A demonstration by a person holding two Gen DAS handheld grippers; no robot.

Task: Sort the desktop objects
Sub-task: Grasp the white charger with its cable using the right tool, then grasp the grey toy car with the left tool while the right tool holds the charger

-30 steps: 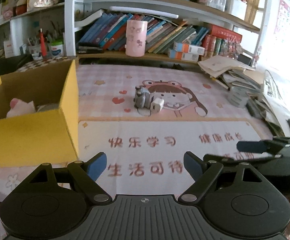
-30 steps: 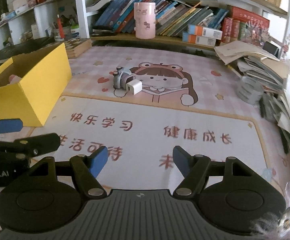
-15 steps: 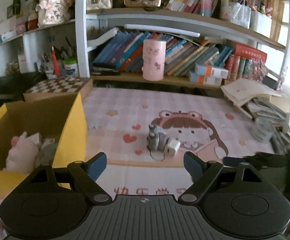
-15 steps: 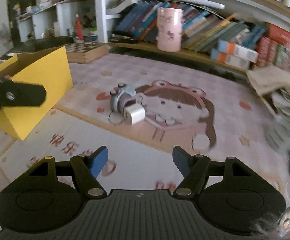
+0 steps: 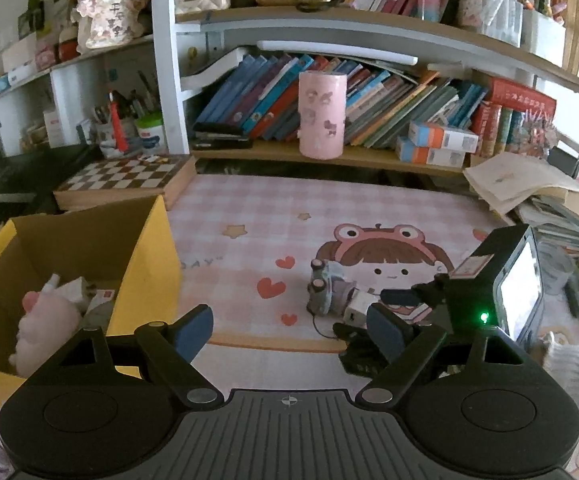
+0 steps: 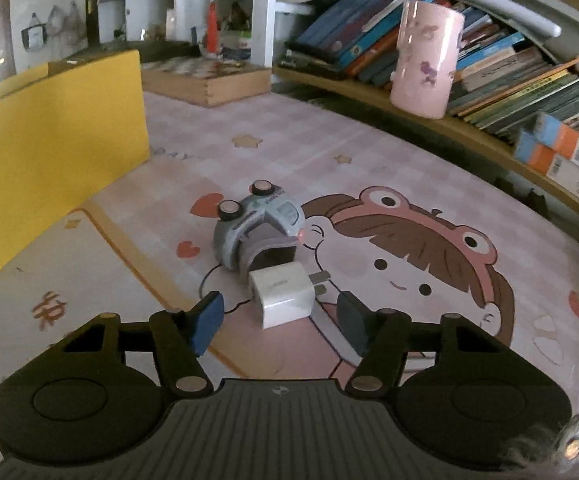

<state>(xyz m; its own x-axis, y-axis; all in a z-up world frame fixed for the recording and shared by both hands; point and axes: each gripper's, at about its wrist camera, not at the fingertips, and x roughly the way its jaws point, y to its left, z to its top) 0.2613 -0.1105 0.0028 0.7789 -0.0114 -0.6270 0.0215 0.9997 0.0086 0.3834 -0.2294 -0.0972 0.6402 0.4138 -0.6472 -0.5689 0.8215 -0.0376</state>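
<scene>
A white plug-in charger (image 6: 281, 294) lies on the pink desk mat (image 6: 369, 168), its prongs pointing right. It touches a small grey-blue toy camera (image 6: 259, 226) with a thin black cord. My right gripper (image 6: 279, 320) is low over the mat and its jaws are closing. The charger's near end sits between the blue pads (image 6: 209, 318), which stand apart from it. My left gripper (image 5: 289, 330) hangs open and empty above the mat, beside the yellow box (image 5: 145, 264). In the left wrist view the charger (image 5: 359, 308) and camera (image 5: 327, 290) lie under the right gripper's fingers (image 5: 403, 295).
The yellow cardboard box (image 6: 49, 152) holds a pink plush (image 5: 43, 326) and other items. A pink cup (image 6: 425, 60) stands on the low bookshelf. A wooden chessboard box (image 5: 125, 180) sits behind the yellow box. Paper and book stacks (image 5: 529, 188) crowd the right side.
My right gripper has moved forward and down to the charger, and its pads have narrowed around it. My left gripper has shifted and tilted up, bringing the shelves into view, still open.
</scene>
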